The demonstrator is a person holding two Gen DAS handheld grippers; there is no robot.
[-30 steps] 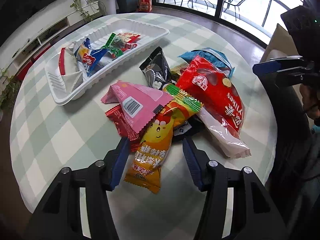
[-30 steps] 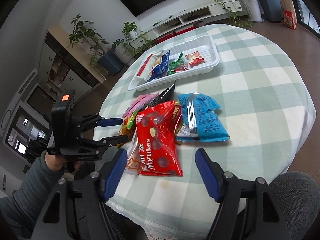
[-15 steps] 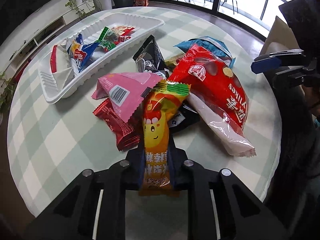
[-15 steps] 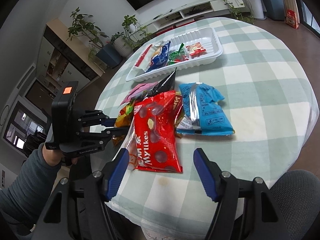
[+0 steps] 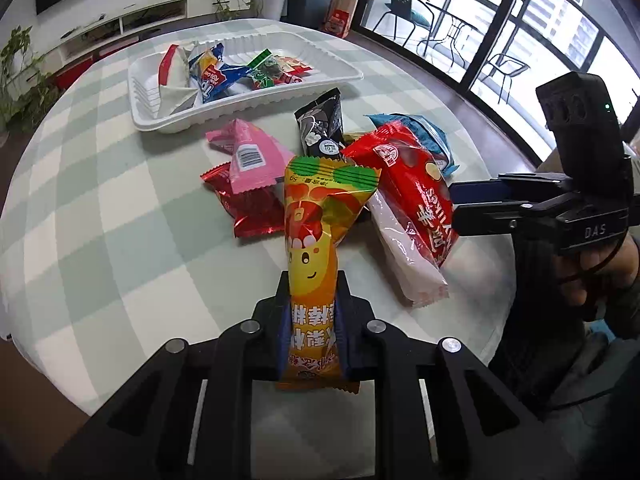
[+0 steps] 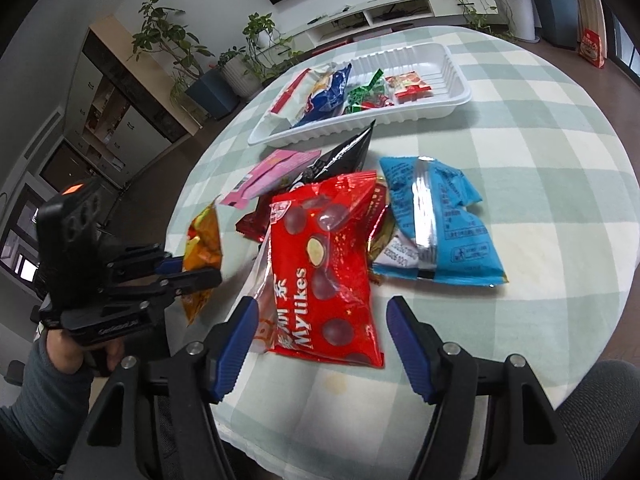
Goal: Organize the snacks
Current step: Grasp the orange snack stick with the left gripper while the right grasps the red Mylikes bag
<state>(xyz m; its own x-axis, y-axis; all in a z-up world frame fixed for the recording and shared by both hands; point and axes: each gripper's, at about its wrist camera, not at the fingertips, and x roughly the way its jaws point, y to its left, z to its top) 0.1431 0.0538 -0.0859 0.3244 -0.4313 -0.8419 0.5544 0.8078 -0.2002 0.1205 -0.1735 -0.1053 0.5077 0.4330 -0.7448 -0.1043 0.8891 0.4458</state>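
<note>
Left gripper: black two-finger tool with blue pads, clamping the lower part of the long orange-and-yellow foil snack packet with a cartoon face; the packet is standing up out of the jaws, its green-striped top end pointing toward the white ribbed plastic tray.

Step in hand: judging by the raised packet, a carry to the tray is beginning.

Tray: sitting on the far side of the round table with a green-and-cream check cloth; it is already holding several small wrappers, white, blue, green and red.

Loose pile: lying on the near side of the tray, a pink packet with a barcode overlapping a dark red foil wrapper, then a black pouch, a large red chocolate bag and a blue bag with a silver seam.

Next move: probably calling for a lift clear of the pile, a reach over the tray's near wall, then a release onto the bare part of the tray floor.

Right gripper: jaws spread wide, gripping nothing, hovering at the near end of the red chocolate bag on the side away from the tray; whether a pad is touching the bag I cannot tell.
</note>
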